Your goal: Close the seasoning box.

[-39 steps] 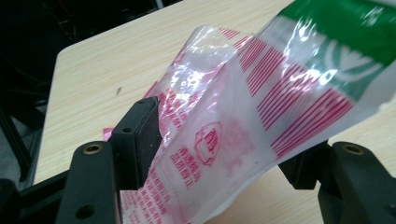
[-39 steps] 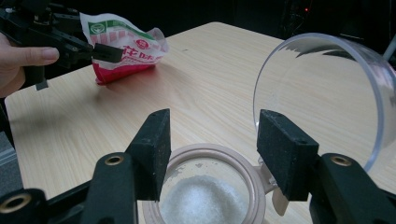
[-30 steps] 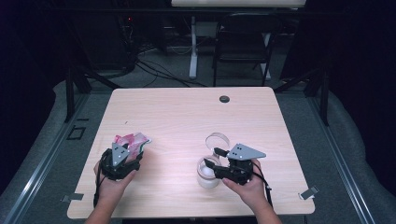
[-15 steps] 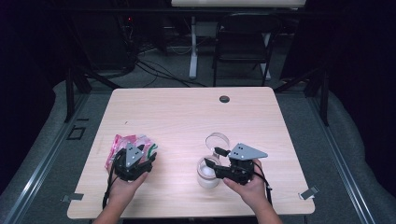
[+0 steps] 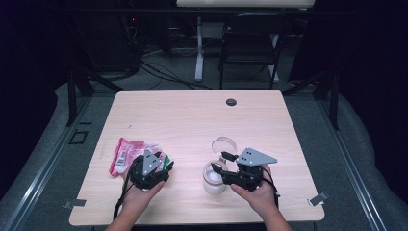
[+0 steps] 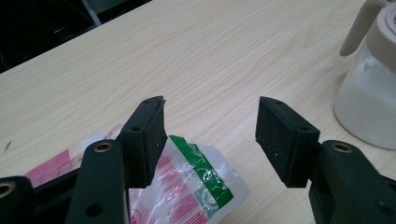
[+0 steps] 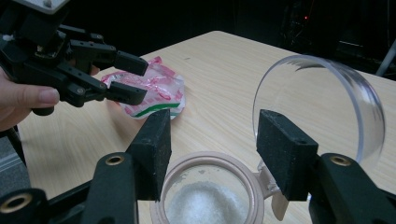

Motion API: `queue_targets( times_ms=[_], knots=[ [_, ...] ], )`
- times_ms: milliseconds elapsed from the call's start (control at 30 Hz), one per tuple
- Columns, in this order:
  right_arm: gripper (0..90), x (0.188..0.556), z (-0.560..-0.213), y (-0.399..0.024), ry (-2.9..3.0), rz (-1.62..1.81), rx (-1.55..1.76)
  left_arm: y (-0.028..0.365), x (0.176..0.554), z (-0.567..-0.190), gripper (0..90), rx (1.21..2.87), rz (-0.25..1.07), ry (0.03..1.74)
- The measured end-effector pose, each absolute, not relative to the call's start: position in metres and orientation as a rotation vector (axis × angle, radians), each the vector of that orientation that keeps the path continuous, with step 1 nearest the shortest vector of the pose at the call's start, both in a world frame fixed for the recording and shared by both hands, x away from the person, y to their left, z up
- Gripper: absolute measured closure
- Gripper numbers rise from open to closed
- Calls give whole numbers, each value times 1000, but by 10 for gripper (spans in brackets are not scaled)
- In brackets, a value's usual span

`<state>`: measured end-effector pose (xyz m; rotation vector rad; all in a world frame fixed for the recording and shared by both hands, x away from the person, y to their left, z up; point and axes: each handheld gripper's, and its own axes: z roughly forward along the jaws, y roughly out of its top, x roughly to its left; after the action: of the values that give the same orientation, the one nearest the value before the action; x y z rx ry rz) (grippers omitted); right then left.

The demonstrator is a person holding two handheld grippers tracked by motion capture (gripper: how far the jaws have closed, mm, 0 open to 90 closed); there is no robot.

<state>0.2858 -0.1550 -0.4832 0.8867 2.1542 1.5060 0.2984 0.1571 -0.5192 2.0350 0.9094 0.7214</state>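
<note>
A pink and white plastic bag (image 5: 126,153) with a green stripe lies flat on the wooden table (image 5: 192,115) at the front left. My left gripper (image 5: 166,164) hovers over its right end. Its jaws have just been opening and stand open, with the bag's corner (image 6: 187,182) below them and untouched. A jar (image 5: 213,180) of white powder stands front centre, its clear hinged lid (image 5: 224,144) swung up. My right gripper (image 7: 212,140) is open just above the jar's rim (image 7: 254,184), beside the lid (image 7: 322,102). The left gripper (image 7: 140,78) and bag (image 7: 163,88) sit beyond it.
A black round grommet (image 5: 231,102) is set in the table near its far edge. A dark chair (image 5: 252,43) and floor cables (image 5: 163,72) lie beyond the table. The front edge runs just under both hands.
My left gripper has moved right, off the bag, which now lies to its left on the table. The right gripper and the jar have stayed put.
</note>
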Motion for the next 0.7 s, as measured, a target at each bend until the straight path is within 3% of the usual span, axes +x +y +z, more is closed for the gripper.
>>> queue_targets(
  times_ms=[700],
  knots=[
    [461,286,-483,-155,2153,1492,889,153,293,-527,443,2043,701,886]
  ],
)
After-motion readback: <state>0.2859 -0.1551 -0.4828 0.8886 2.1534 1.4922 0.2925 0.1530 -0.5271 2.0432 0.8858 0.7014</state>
